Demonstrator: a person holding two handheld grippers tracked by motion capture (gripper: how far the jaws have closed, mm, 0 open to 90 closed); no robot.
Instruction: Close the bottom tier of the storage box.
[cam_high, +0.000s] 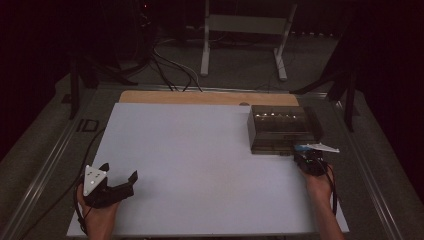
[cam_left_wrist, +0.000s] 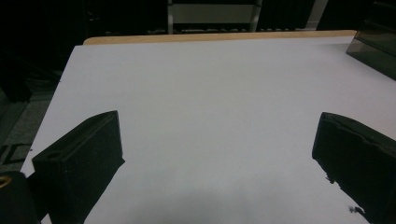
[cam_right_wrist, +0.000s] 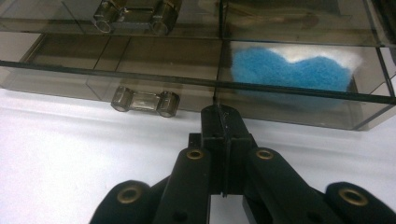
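A smoky see-through drawer box (cam_high: 282, 129) stands at the right of the white board (cam_high: 200, 165). In the right gripper view its lower drawer (cam_right_wrist: 140, 84) has a clear handle (cam_right_wrist: 144, 101) and holds a blue-and-white fluffy pad (cam_right_wrist: 289, 70) in its right half. My right gripper (cam_right_wrist: 223, 116) is shut, with nothing seen between the jaws, and its tips sit just in front of that drawer's front wall, right of the handle. From above, the right gripper (cam_high: 301, 154) is at the box's front right corner. My left gripper (cam_high: 120, 172) rests open and empty at the board's near left.
An upper drawer with its own clear handle (cam_right_wrist: 135, 16) sits above the lower one. A wooden strip (cam_high: 207, 97) borders the board's far edge. Cables and a white frame's legs (cam_high: 242, 45) lie on the floor beyond. In the left gripper view bare white board (cam_left_wrist: 215, 93) stretches ahead.
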